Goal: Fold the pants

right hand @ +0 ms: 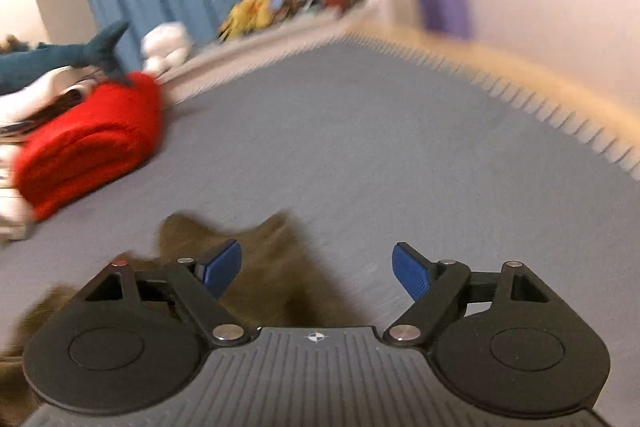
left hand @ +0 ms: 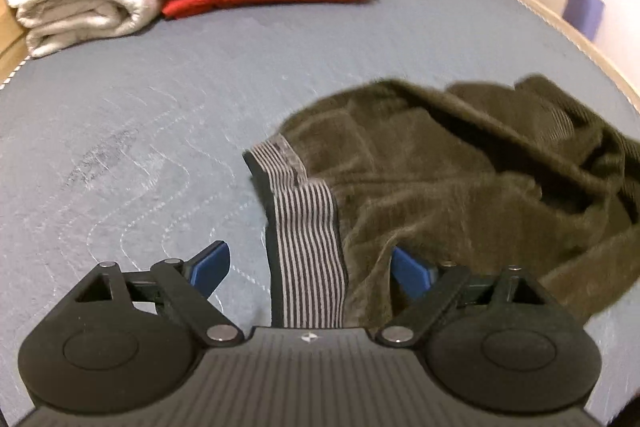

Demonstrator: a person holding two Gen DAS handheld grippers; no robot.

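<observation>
Both claws gape wide, gripping nothing: left gripper (left hand: 310,269) above the olive corduroy pants' (left hand: 440,179) striped waistband (left hand: 308,227); right gripper (right hand: 317,269), pants at seven o'clock.

The left gripper (left hand: 310,269) points steeply down, its jaws spread wide with nothing pressed between the blue pads (left hand: 210,269). The right gripper (right hand: 318,271) tilts down less sharply, its jaws also wide apart and gripping nothing; its view is blurred. Each gripper's black linkage arms splay outward from the ribbed grey body at the near edge.
</observation>
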